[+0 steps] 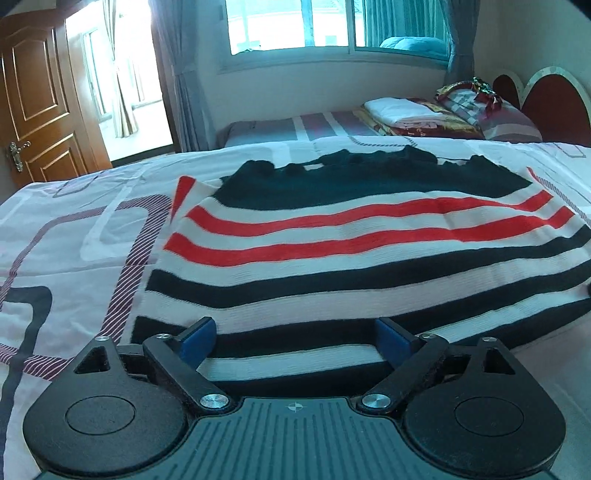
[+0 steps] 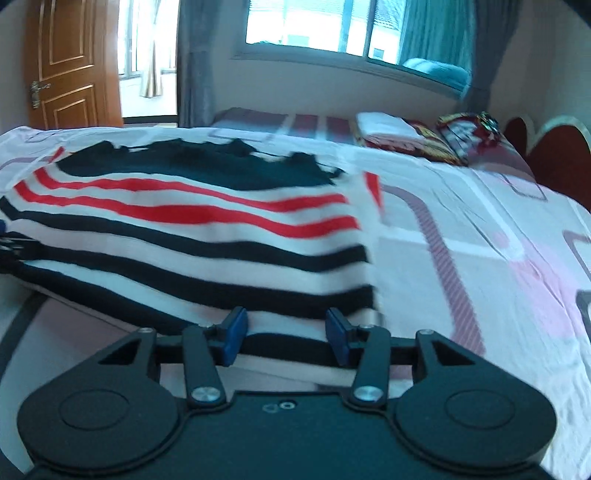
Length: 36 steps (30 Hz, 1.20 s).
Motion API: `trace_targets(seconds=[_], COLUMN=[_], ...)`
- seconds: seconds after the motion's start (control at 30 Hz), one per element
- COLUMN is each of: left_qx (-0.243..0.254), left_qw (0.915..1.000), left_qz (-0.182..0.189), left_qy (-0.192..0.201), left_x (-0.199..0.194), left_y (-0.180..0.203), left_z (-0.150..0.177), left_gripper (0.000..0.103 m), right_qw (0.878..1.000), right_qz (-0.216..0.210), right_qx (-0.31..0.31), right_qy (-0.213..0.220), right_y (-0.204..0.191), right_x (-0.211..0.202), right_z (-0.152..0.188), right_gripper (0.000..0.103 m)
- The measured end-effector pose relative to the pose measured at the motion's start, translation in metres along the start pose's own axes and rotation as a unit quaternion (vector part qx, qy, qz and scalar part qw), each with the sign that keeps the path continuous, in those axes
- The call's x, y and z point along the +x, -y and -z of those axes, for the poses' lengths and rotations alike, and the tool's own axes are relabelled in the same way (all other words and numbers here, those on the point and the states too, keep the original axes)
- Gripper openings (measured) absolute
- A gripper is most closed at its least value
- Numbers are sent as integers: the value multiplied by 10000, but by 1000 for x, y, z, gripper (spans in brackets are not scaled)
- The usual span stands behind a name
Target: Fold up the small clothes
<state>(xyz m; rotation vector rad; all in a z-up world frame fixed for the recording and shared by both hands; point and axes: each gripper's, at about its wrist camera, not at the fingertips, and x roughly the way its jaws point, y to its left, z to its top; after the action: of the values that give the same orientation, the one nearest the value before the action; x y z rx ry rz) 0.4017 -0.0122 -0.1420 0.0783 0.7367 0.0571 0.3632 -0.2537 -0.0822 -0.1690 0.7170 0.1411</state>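
Note:
A striped knit garment point(image 1: 351, 236), with black, white and red bands and a dark top part, lies flat on the bed. It also shows in the right wrist view point(image 2: 192, 221). My left gripper point(image 1: 295, 341) is open, its blue pads either side of the garment's near hem at its left part. My right gripper point(image 2: 286, 334) is open at the near hem close to the garment's right corner. Neither holds cloth. The left gripper's tip point(image 2: 11, 247) peeks in at the right view's left edge.
The bed has a white sheet point(image 1: 74, 229) with purple and black line patterns. Folded bedding and pillows point(image 1: 424, 114) lie at the far right by a red headboard point(image 1: 550, 99). A wooden door point(image 1: 37, 107) and a window point(image 1: 332, 26) are behind.

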Motion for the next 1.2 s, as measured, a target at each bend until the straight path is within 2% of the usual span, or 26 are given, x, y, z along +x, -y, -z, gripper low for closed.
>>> trace_targets(seconds=[0.13, 0.4, 0.53, 0.63, 0.7, 0.77, 0.83, 0.97, 1.1, 1.2], left_qx=[12, -7, -2, 101, 101, 149, 159, 195, 169, 194], left_qw=[10000, 9999, 9998, 9999, 9999, 9998, 9998, 9998, 9998, 9998], left_qz=[1, -121, -54, -100, -52, -6, 19, -16, -6, -51], left_qy=[1, 62, 213, 19, -5, 117, 115, 81, 68, 16], left_x=[1, -13, -23, -11, -3, -2, -3, -4, -3, -6], left_y=[-6, -10, -6, -1, -2, -3, -4, -4, -5, -4], left_z=[1, -2, -8, -5, 2, 6, 6, 5, 5, 3], left_gripper=[92, 92, 92, 92, 92, 92, 92, 92, 92, 92], right_qw=[9999, 9997, 9992, 9986, 9991, 9995, 9990, 9991, 9988, 9992], right_qz=[-19, -6, -23, -98, -11, 180, 183, 244, 249, 253], right_qx=[88, 226, 263, 284, 240, 256, 405, 343, 416, 264], right_qy=[-54, -93, 300, 445, 349, -54, -27, -96, 85, -137], right_y=[14, 14, 13, 10, 7, 8, 13, 10, 12, 13], right_x=[-1, -6, -24, -26, -17, 1, 5, 3, -4, 7], right_z=[6, 1, -7, -12, -11, -5, 1, -6, -8, -3], right_gripper=[41, 41, 41, 41, 41, 39, 39, 39, 39, 40])
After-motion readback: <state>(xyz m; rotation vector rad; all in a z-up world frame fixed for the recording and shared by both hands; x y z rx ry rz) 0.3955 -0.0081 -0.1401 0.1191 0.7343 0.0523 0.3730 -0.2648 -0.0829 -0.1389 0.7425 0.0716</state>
